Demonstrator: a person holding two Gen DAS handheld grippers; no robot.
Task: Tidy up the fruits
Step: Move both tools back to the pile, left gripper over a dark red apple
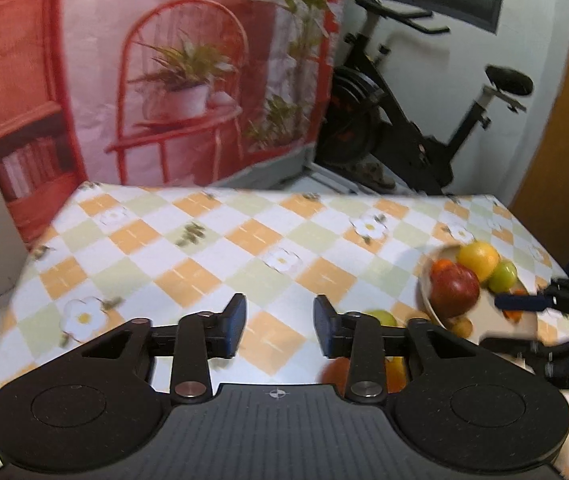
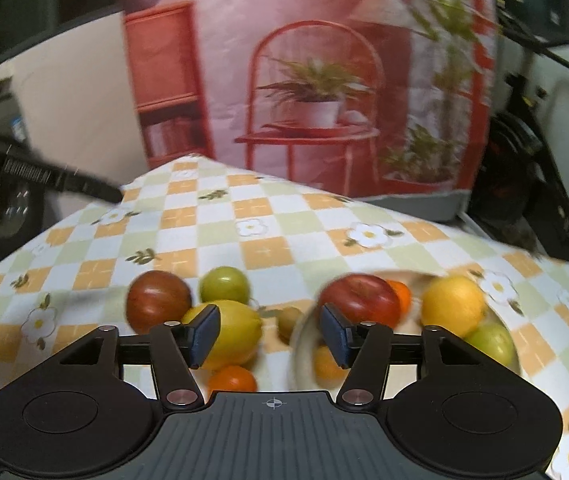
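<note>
Your right gripper (image 2: pixel 270 334) hangs spread and empty above the loose yellow fruit (image 2: pixel 236 336) beside the bowl (image 2: pixel 298 344); your left gripper (image 1: pixel 280 330) is spread too. The fruit looks smooth, round and likely slippery: grip across its widest part.

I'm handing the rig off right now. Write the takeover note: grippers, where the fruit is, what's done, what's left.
Left gripper: open, nothing between the jaws, over bare tablecloth.
Right gripper: open and empty, at the near left rim of the bowl.
In the bowl: red apple, yellow citrus, green fruit, an orange one behind the apple, and another small orange-yellow one, blurred.
Loose on the cloth, left of the bowl: dark red fruit, green fruit, large yellow fruit, small orange fruit, small brownish fruit.
Done: about five fruits bowled. Left: probably the five loose ones.
</note>
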